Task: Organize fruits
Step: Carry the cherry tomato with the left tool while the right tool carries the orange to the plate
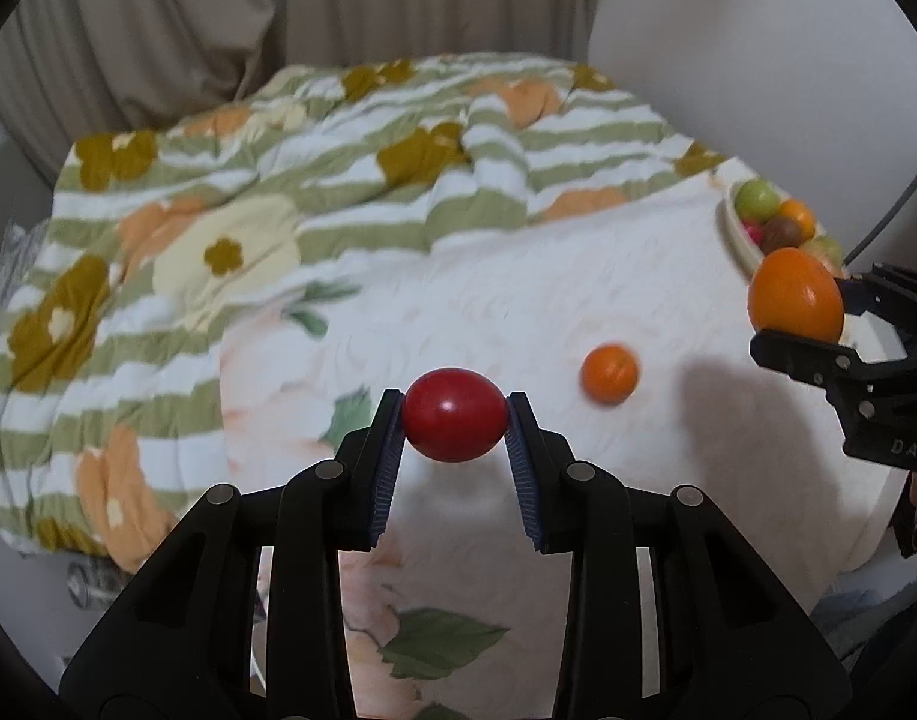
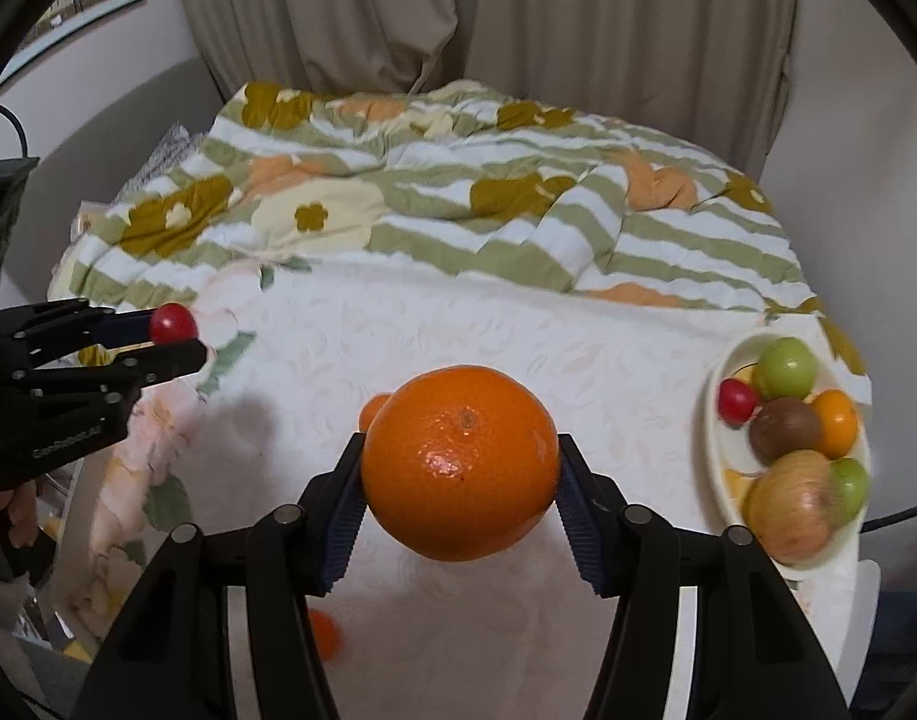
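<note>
My left gripper [image 1: 455, 420] is shut on a small red fruit [image 1: 455, 414] and holds it above the white cloth; it also shows at the left of the right wrist view [image 2: 173, 339], with the red fruit [image 2: 172, 323]. My right gripper [image 2: 461, 474] is shut on a large orange [image 2: 461, 462], held above the cloth; in the left wrist view the orange [image 1: 796, 294] is at the far right. A cream oval plate [image 2: 722, 474] at the right holds several fruits. A small orange fruit [image 1: 608, 373] lies on the cloth. Another small orange [image 2: 323, 633] lies below my right fingers.
A white patterned cloth [image 2: 458, 336] covers the table. A green-striped floral blanket [image 2: 398, 204] lies bunched behind it. Beige curtains [image 2: 458, 6] hang at the back. A dark cable [image 2: 902, 516] runs at the far right.
</note>
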